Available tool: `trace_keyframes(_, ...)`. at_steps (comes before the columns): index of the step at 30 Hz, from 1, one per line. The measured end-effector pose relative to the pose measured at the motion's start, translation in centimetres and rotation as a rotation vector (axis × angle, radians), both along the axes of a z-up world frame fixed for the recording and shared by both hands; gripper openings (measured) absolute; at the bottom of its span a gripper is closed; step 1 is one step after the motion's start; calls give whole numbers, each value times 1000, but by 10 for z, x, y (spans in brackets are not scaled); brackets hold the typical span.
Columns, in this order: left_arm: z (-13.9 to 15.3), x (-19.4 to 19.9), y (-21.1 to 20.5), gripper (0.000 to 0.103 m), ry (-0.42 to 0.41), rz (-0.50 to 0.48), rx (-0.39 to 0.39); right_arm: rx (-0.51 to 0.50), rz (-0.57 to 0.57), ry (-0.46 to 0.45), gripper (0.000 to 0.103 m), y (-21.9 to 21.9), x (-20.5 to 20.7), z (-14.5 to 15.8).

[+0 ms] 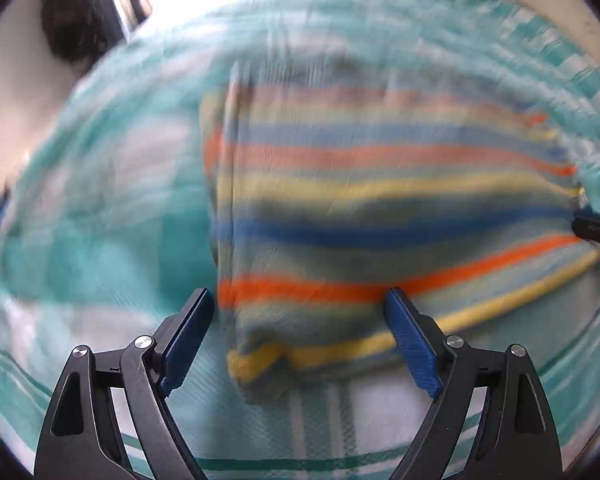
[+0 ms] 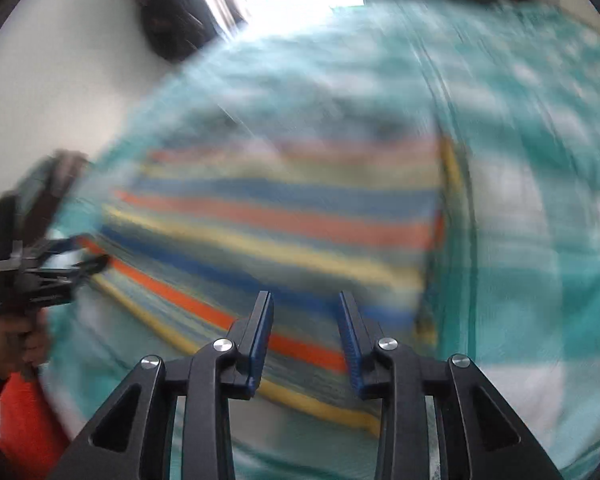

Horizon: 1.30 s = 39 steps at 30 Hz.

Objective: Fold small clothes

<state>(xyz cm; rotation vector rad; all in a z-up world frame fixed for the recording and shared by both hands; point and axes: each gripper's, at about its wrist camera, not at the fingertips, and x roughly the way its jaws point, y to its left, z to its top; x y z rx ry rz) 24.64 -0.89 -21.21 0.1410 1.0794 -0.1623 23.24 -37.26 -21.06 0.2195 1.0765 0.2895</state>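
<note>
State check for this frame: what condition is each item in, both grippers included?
Striped garment: lying flat on the bed, looks folded over, near-left corner bunched, held by neither gripper.
Left gripper: open wide, near corner of the garment between its fingers, not pinched.
Right gripper: partly open over the garment's near edge.
Teal checked bedcover: spread under the garment.

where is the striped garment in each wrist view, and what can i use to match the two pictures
Left wrist view: the striped garment fills the centre and right, its near corner between the open left gripper fingers.
Right wrist view: the striped garment lies centre-left, its near edge under the right gripper.
Shared landmark: the teal checked bedspread under it; also the bright orange stripe near its edge.
</note>
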Motion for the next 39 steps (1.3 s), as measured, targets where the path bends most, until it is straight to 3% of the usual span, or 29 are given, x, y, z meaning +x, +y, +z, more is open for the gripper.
trace_keyframes(3, -2, -7, 8, 93, -27, 34, -39, 85, -53, -45, 33, -13, -10, -2)
trace_keyframes(7, -4, -9, 11, 96, -30, 37, -31, 25, -38, -77, 33, -2, -12, -2)
trace_keyframes(13, -5, -14, 11, 97, -53, 43, -36, 11, -40, -144, 33, -4, -22, -5)
trace_keyframes(35, -9, -11, 11, 102, -95, 57, -55, -20, -43, -185, 34, -1, -24, -9)
trace_keyframes(39, -7, -12, 16, 102, -108, 62, -91, -16, -43, -187, 34, -2, -24, -9)
